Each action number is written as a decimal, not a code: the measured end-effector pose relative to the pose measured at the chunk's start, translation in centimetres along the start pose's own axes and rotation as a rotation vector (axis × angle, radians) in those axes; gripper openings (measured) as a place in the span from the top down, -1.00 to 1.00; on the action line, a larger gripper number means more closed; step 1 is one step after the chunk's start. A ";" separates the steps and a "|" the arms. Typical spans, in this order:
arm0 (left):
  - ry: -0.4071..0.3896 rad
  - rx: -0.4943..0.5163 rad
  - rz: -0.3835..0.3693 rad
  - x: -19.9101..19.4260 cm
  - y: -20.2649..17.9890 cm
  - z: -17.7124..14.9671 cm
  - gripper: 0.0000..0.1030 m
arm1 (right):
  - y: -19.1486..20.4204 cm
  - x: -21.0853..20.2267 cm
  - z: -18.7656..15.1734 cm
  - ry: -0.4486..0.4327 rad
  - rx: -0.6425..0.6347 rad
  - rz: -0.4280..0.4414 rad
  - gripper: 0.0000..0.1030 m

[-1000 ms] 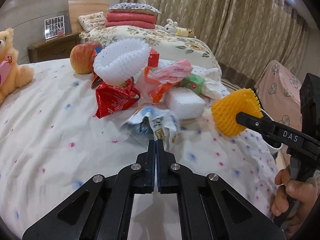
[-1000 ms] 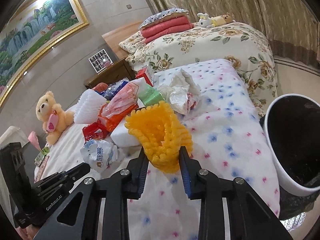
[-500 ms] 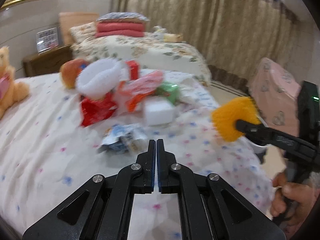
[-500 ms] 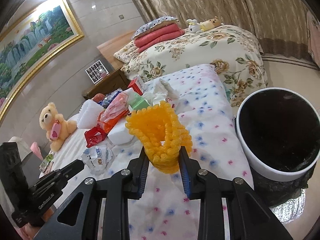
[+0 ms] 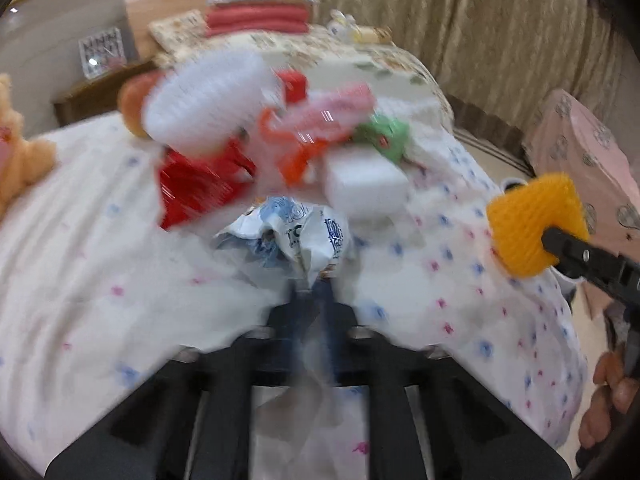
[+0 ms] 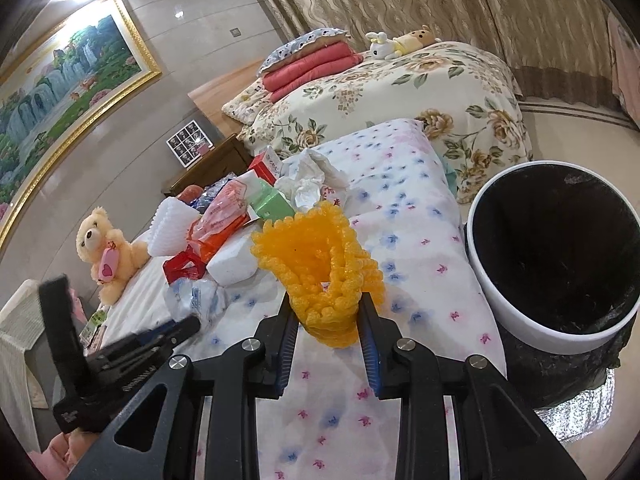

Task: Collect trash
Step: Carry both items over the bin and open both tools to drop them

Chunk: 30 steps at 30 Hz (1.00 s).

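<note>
Clutching the yellow foam fruit net (image 6: 320, 276), the right gripper (image 6: 326, 334) must next swing over the white black-lined bin (image 6: 500, 312) while the clenched left gripper (image 5: 310, 300) noses the crumpled blue-white wrapper (image 5: 288, 236).

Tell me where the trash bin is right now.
In the right wrist view the white trash bin, lined with a black bag, stands on the floor at the right, beside the bed's edge, right of the yellow foam net held in the right gripper.

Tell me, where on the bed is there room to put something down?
The sheet is bare between the yellow foam net and the bin, and along the near edge. There is also a bare stretch beside the teddy bear. It is crowded in the middle, where the wrappers, white foam block and green box pile together.
</note>
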<state>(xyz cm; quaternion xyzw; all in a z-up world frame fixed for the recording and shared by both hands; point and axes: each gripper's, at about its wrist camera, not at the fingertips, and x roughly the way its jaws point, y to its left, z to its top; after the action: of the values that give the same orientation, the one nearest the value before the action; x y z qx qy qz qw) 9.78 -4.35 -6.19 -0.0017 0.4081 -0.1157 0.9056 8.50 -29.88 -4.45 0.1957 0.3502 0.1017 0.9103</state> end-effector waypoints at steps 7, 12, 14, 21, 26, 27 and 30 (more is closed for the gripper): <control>-0.047 0.015 -0.056 -1.3 -1.1 -0.5 0.97 | -0.6 -0.8 0.1 -0.011 0.014 -0.003 0.43; -0.045 0.045 -0.125 -1.9 -2.9 -0.1 0.97 | -1.4 -2.2 0.3 -0.033 0.023 -0.012 0.43; -0.019 0.073 -0.142 -1.6 -3.9 -0.1 0.97 | -1.9 -2.6 0.3 -0.041 0.031 -0.021 0.43; -0.036 0.158 -0.198 -1.9 -8.5 -0.2 0.97 | -4.6 -4.1 0.3 -0.063 0.075 -0.061 0.43; -0.047 0.203 -0.239 -1.9 -11.2 0.3 0.97 | -6.6 -5.2 0.6 -0.083 0.098 -0.091 0.43; -0.048 0.211 -0.246 -1.8 -11.7 0.5 0.97 | -7.1 -5.4 0.7 -0.088 0.104 -0.098 0.43; -0.050 0.233 -0.267 -1.6 -13.1 1.0 0.97 | -8.2 -5.7 0.9 -0.096 0.117 -0.117 0.43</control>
<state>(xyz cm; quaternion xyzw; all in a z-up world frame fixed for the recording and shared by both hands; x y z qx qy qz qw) 6.73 -16.84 -3.08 0.0460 0.3655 -0.2813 0.8861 5.30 -39.38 -3.92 0.2324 0.3223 0.0180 0.9175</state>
